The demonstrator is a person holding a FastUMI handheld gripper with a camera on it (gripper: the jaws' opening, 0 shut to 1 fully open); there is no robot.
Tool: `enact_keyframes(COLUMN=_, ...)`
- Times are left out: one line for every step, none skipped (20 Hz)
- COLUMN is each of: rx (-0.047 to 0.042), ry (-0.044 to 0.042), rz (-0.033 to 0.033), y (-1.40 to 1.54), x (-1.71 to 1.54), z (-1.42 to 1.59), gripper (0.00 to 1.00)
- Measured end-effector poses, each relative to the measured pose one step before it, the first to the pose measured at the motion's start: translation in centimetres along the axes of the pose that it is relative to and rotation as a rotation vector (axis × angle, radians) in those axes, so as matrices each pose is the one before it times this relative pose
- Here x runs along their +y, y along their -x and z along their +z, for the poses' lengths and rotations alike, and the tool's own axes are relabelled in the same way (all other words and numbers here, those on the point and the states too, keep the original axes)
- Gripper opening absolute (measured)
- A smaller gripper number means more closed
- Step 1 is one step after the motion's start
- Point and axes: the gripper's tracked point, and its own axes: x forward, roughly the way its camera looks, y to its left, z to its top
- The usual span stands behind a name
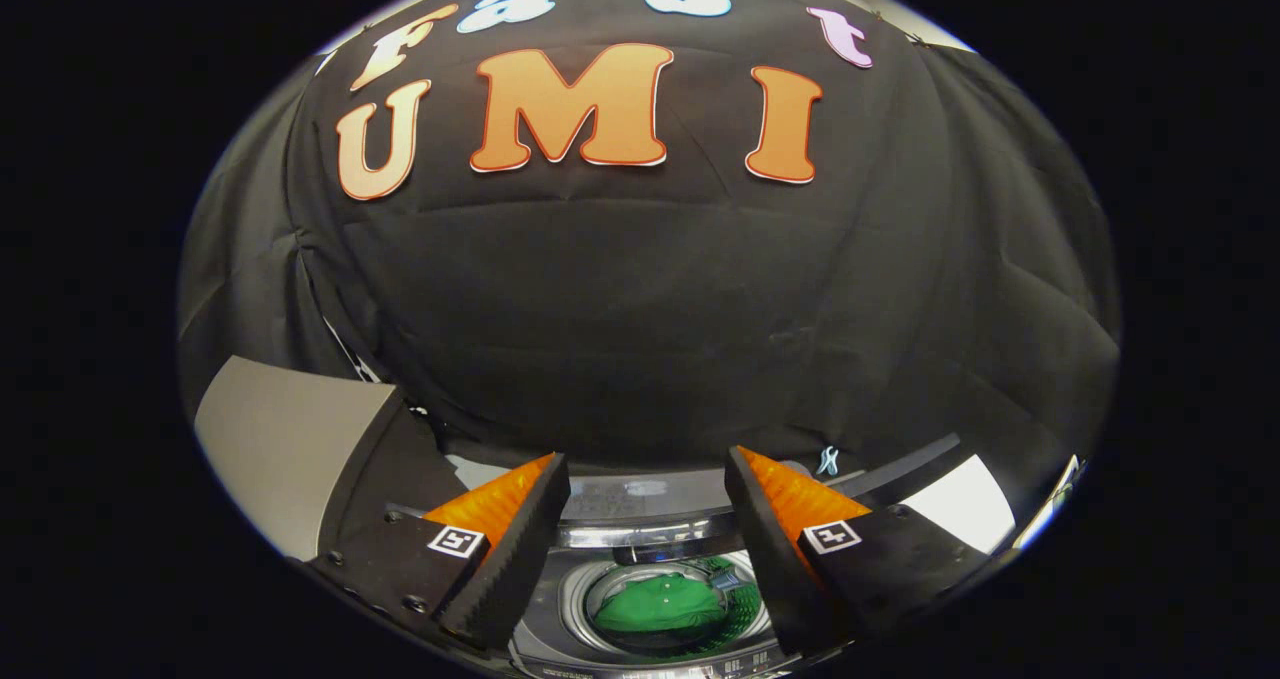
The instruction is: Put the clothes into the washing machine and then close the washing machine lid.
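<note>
Black cloth wall behind; below, washing machine [650, 534] drum open, green garment [660, 604] inside. Gripper [648, 499] above it, jaws spread, holding nothing.

Green garment [660, 604] lies crumpled inside washing machine [640, 534] drum, machine lid [285, 449] raised open left of drum.

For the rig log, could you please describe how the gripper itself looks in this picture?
The gripper has two wedge-shaped fingers that taper toward their tips, with ribbed, serrated inner pads. Each sits on a blocky dark mount with visible screws, and each mount carries a small square black-and-white marker. The fingers stand apart, nothing between them.
</note>
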Motion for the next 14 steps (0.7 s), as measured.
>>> enact_keyframes(rx=-0.00245, ry=0.00199, rz=-0.00192, y=0.438, x=-0.115, z=-0.341, gripper=1.00)
enact_keyframes(rx=-0.00363, ry=0.00089, rz=-0.00100, y=0.480, x=-0.037, z=-0.593, gripper=1.00)
enact_keyframes(rx=-0.00106, ry=-0.00352, rz=0.00006, y=0.458, x=-0.030, z=-0.567, gripper=1.00)
enact_keyframes(rx=0.00574, ry=-0.00601, rz=-0.00124, y=0.347, x=-0.145, z=-0.725, gripper=1.00)
enact_keyframes(rx=0.01099, ry=-0.00595, rz=-0.01207, y=0.186, x=-0.167, z=-0.922, gripper=1.00)
enact_keyframes(rx=0.03863, ry=0.00118, rz=-0.01356, y=0.017, x=-0.292, z=-1.811, gripper=0.99)
enact_keyframes(rx=0.04805, ry=-0.00060, rz=-0.00526, y=-0.035, x=-0.074, z=-2.218, gripper=0.99)
enact_keyframes(rx=0.03208, ry=-0.00338, rz=0.00205, y=-0.318, x=0.327, z=-2.153, gripper=1.00)
enact_keyframes(rx=0.02857, ry=-0.00098, rz=0.00100, y=-0.254, x=0.320, z=-2.009, gripper=1.00)
enact_keyframes(rx=0.02579, ry=0.00181, rz=-0.00187, y=-0.119, x=-0.011, z=-1.699, gripper=1.00)
enact_keyframes(rx=0.02190, ry=0.00221, rz=-0.00433, y=0.100, x=0.116, z=-1.355, gripper=1.00)
enact_keyframes(rx=0.01446, ry=-0.00072, rz=-0.00122, y=0.067, x=-0.065, z=-1.214, gripper=1.00)
enact_keyframes(rx=0.00698, ry=-0.00582, rz=0.00163, y=0.031, x=-0.061, z=-0.664, gripper=1.00)
enact_keyframes(rx=0.00215, ry=-0.00691, rz=0.00061, y=-0.052, x=-0.022, z=-0.217, gripper=1.00)
